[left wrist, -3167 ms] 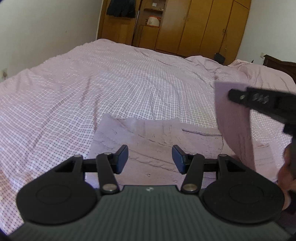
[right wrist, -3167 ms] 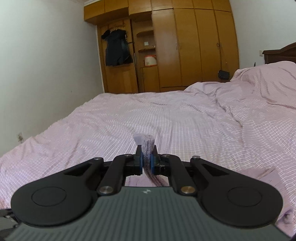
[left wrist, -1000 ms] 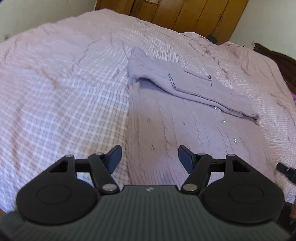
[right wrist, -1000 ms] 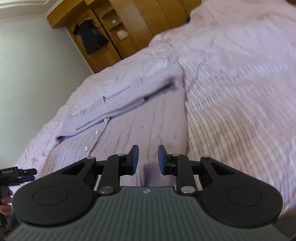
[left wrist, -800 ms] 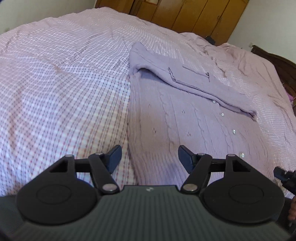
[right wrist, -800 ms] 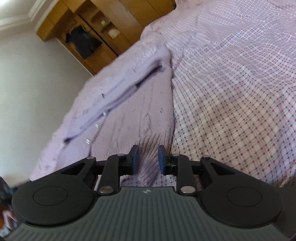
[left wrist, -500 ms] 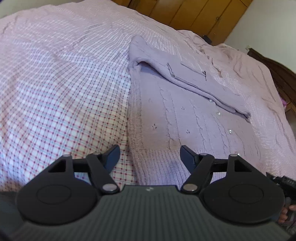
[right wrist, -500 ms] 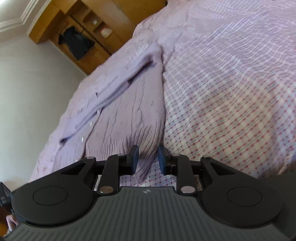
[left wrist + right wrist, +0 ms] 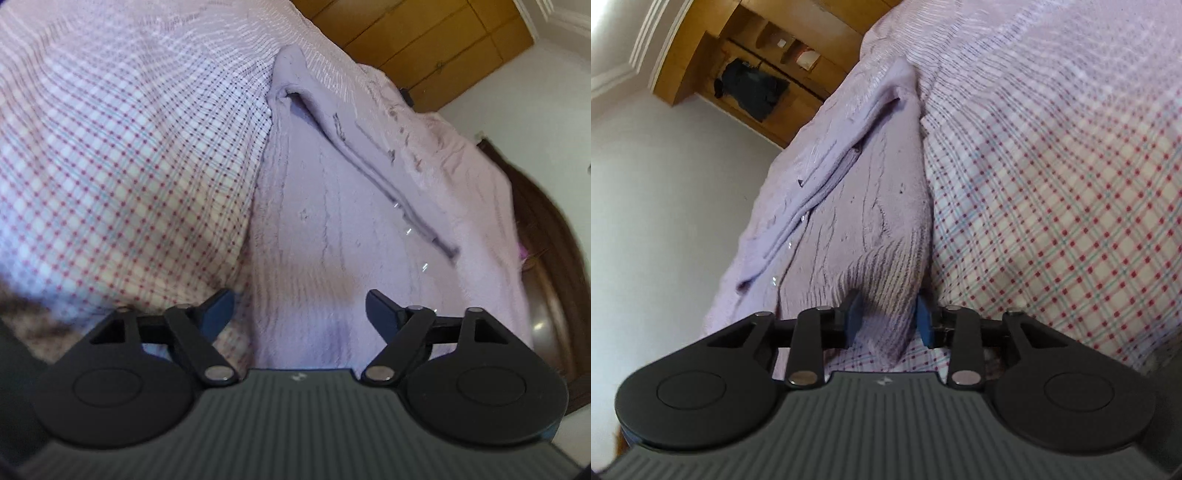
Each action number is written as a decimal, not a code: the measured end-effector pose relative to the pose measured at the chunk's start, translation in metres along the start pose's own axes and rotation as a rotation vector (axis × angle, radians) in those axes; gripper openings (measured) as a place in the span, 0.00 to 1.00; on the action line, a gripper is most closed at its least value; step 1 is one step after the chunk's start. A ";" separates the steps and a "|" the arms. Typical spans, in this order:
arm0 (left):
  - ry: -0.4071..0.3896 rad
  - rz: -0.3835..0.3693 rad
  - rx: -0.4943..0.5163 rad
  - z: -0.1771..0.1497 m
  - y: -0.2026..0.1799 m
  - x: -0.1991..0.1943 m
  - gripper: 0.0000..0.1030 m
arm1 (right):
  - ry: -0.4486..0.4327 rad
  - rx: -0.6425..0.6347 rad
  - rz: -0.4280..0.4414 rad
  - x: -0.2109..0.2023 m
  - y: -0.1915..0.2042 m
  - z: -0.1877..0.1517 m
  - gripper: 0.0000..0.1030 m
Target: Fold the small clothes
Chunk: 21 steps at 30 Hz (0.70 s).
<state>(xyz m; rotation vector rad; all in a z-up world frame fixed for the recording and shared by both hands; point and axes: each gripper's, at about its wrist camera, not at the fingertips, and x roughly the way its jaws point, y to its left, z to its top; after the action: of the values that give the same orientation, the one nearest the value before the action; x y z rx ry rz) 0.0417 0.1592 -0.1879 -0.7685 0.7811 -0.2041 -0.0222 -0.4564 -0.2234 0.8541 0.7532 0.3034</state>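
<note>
A lilac knitted cardigan (image 9: pixel 332 221) lies flat on the checked bedsheet (image 9: pixel 110 166), its sleeves folded across the upper part. My left gripper (image 9: pixel 299 306) hovers low over the left hem corner. Its jaws are opening and stand wide, with cloth below them and nothing pinched. In the right wrist view the cardigan (image 9: pixel 871 192) runs up the middle. My right gripper (image 9: pixel 888 315) is at the ribbed right hem corner. Its jaws are opening too: the hem lies between the blue pads (image 9: pixel 923 321), which stand off it.
The checked bedsheet (image 9: pixel 1071 184) spreads wide on both sides of the cardigan. A wooden wardrobe (image 9: pixel 424 44) stands beyond the bed, with a dark garment (image 9: pixel 753 88) hanging in it. A dark wooden headboard (image 9: pixel 546 240) is at the right.
The right gripper has let go of the sleeve, which now lies folded across the cardigan. Both grippers have sunk toward the hem and rolled, and both pairs of jaws have widened.
</note>
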 end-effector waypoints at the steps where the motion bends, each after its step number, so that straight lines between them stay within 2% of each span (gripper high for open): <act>1: 0.001 -0.020 -0.016 0.003 0.002 0.002 0.80 | -0.002 0.005 0.003 0.001 0.000 0.000 0.39; 3: -0.001 -0.025 -0.021 0.005 0.002 0.005 0.80 | -0.013 -0.003 0.000 0.004 0.002 -0.001 0.39; 7: -0.003 -0.007 0.047 0.000 -0.009 0.005 0.80 | -0.019 -0.018 0.001 0.011 0.005 0.000 0.39; 8: -0.002 -0.004 0.058 -0.001 -0.011 0.006 0.80 | -0.018 -0.016 0.003 0.012 0.004 0.002 0.30; 9: -0.005 0.003 0.068 -0.002 -0.013 0.006 0.78 | -0.019 -0.012 -0.003 0.012 0.003 0.002 0.11; 10: -0.007 0.017 0.081 -0.003 -0.016 0.007 0.75 | -0.013 -0.008 -0.012 0.012 0.002 0.002 0.08; 11: -0.010 0.034 0.097 -0.004 -0.018 0.008 0.68 | -0.005 -0.002 -0.010 0.010 0.001 0.000 0.08; 12: -0.014 0.051 0.111 -0.005 -0.021 0.009 0.57 | -0.009 -0.003 -0.007 0.007 0.001 -0.002 0.08; 15: -0.028 0.118 0.157 -0.010 -0.026 0.010 0.31 | -0.028 0.005 -0.004 0.000 0.001 -0.004 0.08; 21: -0.047 0.095 0.126 -0.010 -0.017 0.000 0.14 | -0.122 0.065 0.048 -0.032 -0.011 -0.002 0.08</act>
<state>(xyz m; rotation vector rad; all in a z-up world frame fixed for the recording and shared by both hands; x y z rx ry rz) 0.0368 0.1412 -0.1805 -0.6141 0.7516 -0.1475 -0.0470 -0.4791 -0.2178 0.9449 0.6321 0.2679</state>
